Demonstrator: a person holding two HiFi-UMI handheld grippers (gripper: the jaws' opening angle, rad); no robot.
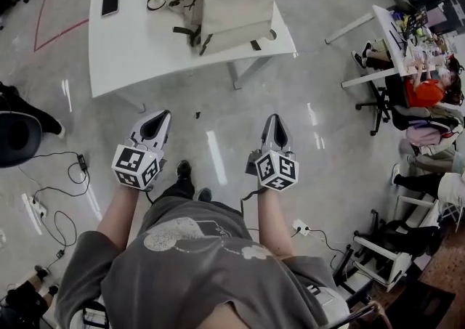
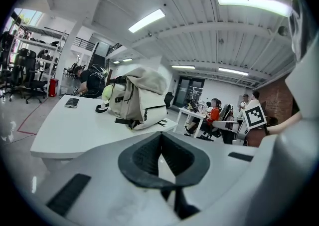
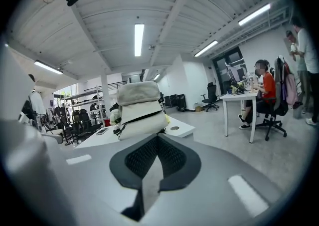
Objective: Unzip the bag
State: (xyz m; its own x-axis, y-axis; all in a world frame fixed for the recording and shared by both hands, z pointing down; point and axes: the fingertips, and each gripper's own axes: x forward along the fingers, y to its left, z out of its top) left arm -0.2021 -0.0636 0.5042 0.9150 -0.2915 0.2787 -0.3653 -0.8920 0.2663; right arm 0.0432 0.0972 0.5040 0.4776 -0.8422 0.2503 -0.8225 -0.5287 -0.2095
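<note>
While the left gripper [image 1: 157, 126] and right gripper [image 1: 275, 128] are held closed and empty, the bag [image 1: 229, 4] is found far ahead on the table [image 1: 123, 51], laid left to right, judged nearer the right gripper.

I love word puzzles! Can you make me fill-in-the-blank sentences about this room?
The beige bag sits on a white ____.
In the head view, a flat black ____ lies left of the bag.
The left gripper and right gripper both have their jaws ____.
Missing words: table, phone, shut.
</note>
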